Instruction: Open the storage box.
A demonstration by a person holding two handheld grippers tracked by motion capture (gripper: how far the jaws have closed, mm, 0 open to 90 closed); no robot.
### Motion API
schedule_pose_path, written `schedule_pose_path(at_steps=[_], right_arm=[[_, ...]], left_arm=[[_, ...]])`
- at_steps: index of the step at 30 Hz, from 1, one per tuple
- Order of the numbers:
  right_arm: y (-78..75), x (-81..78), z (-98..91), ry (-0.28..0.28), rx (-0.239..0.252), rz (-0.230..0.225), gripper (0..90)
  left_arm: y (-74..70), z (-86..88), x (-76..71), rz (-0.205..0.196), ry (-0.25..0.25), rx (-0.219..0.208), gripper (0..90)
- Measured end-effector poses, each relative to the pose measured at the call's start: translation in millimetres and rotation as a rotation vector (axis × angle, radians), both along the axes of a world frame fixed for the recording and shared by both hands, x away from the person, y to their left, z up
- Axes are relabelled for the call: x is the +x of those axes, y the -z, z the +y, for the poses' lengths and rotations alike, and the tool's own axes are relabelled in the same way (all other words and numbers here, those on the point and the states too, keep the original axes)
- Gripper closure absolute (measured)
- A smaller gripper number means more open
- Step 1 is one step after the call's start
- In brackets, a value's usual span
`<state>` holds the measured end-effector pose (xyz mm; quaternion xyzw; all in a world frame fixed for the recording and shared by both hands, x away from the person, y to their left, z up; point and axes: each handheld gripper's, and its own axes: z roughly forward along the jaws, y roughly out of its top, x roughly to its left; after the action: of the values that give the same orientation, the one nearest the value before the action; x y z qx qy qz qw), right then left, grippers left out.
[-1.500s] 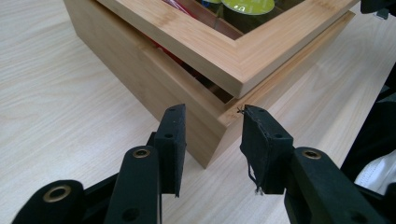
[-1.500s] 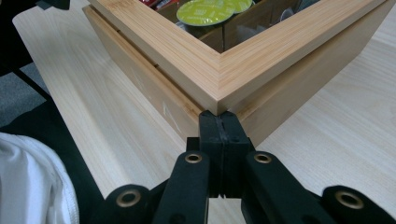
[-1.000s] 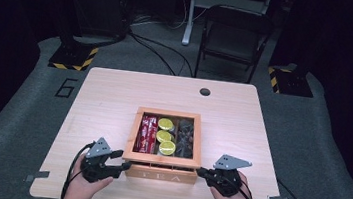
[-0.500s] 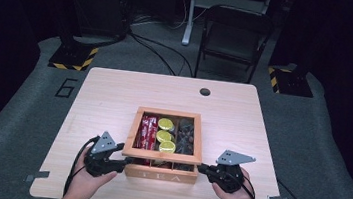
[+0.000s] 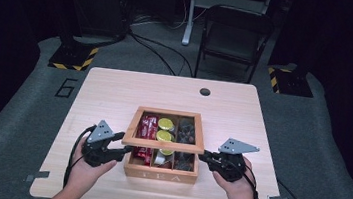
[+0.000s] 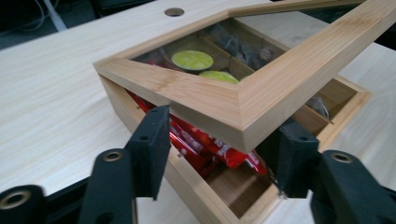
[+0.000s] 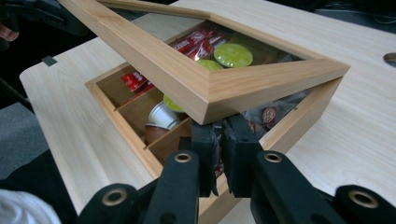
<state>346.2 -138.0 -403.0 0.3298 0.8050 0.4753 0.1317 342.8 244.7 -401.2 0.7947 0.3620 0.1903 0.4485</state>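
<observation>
High view: we lift the lid of the tea box at mid-desk.
Left gripper: half open under the lid's corner, gripping nothing.
Right gripper: nearly closed, wedged beneath the opposite corner.
Next: raise both evenly until it tips back.
Gripper views: red packets, capsules beneath the lid.

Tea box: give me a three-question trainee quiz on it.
1. True or false: the lid of the tea box lies flat and closed.
2. The middle compartment holds: A) spoons B) green-topped capsules C) red packets.
3. Fill in: the jaws of the left tool, under the lid's front corner, stand ___.

Key: 1 false, its front edge is raised off the box. 2 B. 3 open.
</observation>
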Motion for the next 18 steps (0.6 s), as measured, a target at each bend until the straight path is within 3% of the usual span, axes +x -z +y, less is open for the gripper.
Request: schedule_pose_path(at_steps=[6,10,14,18], right_arm=[[-8.4,5.1,3.1,0.029,-0.044,-0.047,75.5],[-10.8,8.1,3.2,0.045,-0.028,-0.047,75.4],[-11.6,11.6,0.7,0.054,-0.01,-0.036,76.6],[-13.2,13.3,0.1,0.059,0.009,-0.035,76.5]], left_arm=[[-7.0,0.6,4.4,-0.02,-0.01,-0.022,45.8],[-10.8,0.6,6.6,-0.036,-0.009,-0.021,45.8],[-13.2,-0.4,7.6,-0.068,0.001,0.011,46.2],[-16.1,-1.3,10.2,-0.088,-0.001,0.008,46.5]])
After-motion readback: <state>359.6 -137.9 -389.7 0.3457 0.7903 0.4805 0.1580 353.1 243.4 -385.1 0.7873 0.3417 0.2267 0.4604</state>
